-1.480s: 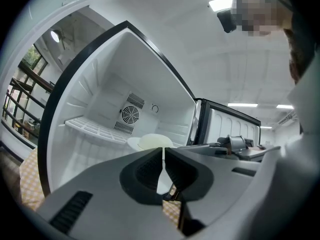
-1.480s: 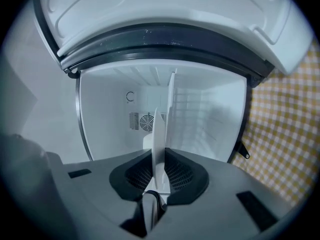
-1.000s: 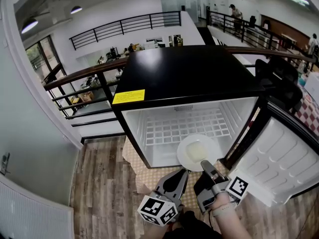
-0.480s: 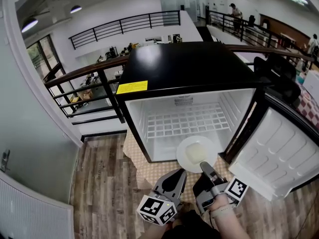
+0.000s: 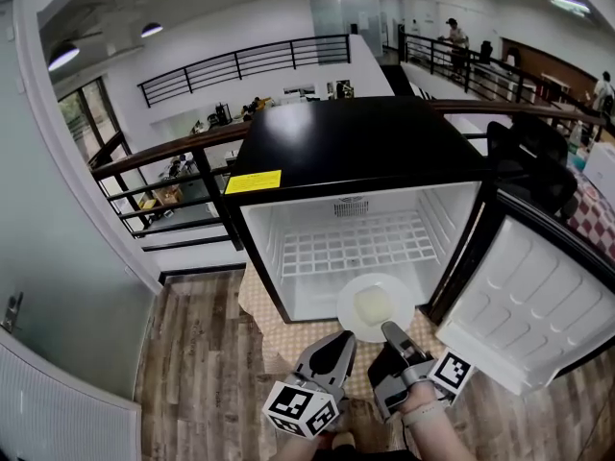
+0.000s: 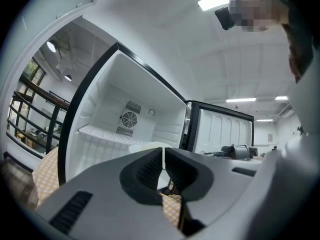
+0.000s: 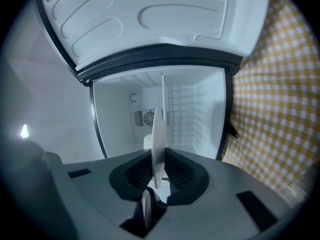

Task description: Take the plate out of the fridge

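Lying level, face up: plate [image 5: 373, 306] (rim pinched by right hand-held gripper [image 5: 388, 331]).

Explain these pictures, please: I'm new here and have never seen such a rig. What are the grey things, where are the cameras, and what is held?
There is no robot here: a person holds a pair of tongs in each hand. The head view comes from a camera on the person's head, looking down. The other two views come from cameras that ride on the tongs. A small black fridge stands on a checked cloth, its door open. The right tongs grip the rim of a white plate at the fridge's open front. The left tongs are shut and empty.
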Tool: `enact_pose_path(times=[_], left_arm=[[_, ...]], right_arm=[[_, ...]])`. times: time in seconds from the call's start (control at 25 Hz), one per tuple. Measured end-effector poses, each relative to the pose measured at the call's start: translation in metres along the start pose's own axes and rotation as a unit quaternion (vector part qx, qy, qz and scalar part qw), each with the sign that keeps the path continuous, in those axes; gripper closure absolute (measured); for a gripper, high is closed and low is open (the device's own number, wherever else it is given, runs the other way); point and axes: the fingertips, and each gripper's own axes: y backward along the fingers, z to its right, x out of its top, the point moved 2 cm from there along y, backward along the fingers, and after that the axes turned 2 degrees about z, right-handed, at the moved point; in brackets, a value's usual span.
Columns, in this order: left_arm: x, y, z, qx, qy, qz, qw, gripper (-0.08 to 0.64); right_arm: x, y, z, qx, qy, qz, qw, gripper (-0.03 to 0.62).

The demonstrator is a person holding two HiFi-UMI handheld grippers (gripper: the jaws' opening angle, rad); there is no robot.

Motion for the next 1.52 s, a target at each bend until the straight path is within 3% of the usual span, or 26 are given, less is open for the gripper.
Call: enact_pose_path(times=[0.28, 1.52], left_arm=[[-0.001, 0.007, 0.016, 0.019, -0.003, 0.006, 0.9998, 0.538], [-0.022, 0.059, 0.088, 0.039, -0.005, 0.000, 0.9992, 0.540]], right_arm=[[-0.001, 0.015, -0.003, -0.001, 0.005, -0.020, 1.000, 0.526], [-0.015, 0.107, -0.005, -0.006, -0.012, -0.032, 0.999, 0.526]])
